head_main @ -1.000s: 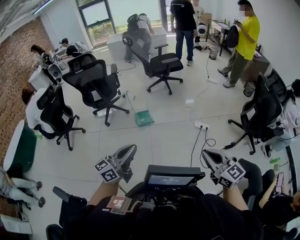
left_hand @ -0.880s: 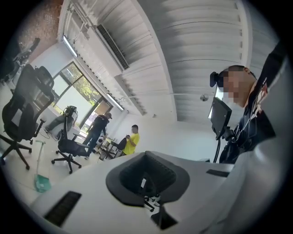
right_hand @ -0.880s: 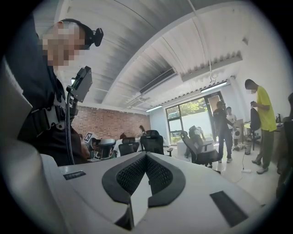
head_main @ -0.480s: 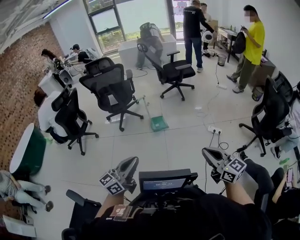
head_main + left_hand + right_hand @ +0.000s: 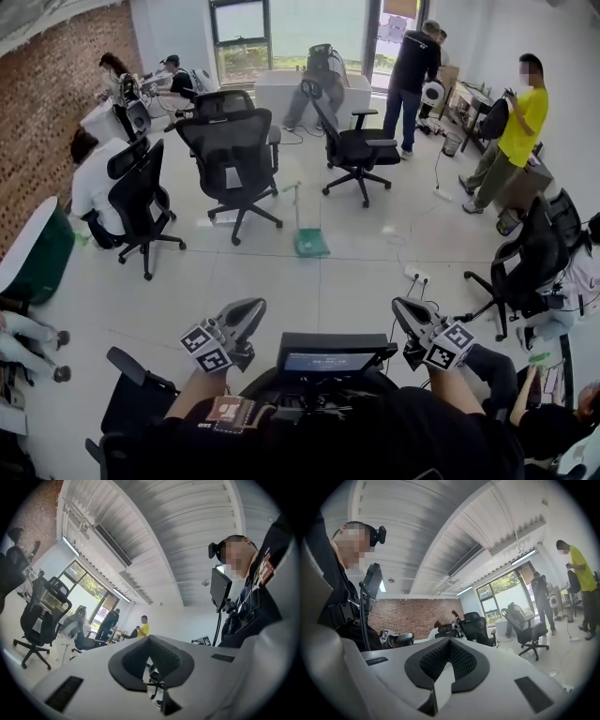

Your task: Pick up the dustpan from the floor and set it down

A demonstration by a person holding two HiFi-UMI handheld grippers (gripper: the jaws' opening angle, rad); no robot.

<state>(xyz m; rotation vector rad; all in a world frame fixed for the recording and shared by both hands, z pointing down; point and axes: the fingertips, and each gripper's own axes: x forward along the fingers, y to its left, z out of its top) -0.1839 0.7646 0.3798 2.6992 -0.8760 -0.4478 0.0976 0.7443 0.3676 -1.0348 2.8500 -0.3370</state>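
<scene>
One green dustpan (image 5: 310, 242) stands on the middle of the floor, well apart from the left gripper (image 5: 249, 309) and right gripper (image 5: 402, 308). Both have jaws together, empty.

1 dustpan (image 5: 311, 242), 2 tongs (L tongs (image 5: 251, 308), R tongs (image 5: 401, 308)), 1 screen (image 5: 328, 361), 4+ office chairs (image 5: 230, 150).

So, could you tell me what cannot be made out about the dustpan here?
Dustpan: head view, far off, too small to show its contents.
Floor at the person's feet: head view, hidden by body and screen.
Left gripper, right gripper: head view, jaws' gap too small; own views show them shut.
</scene>
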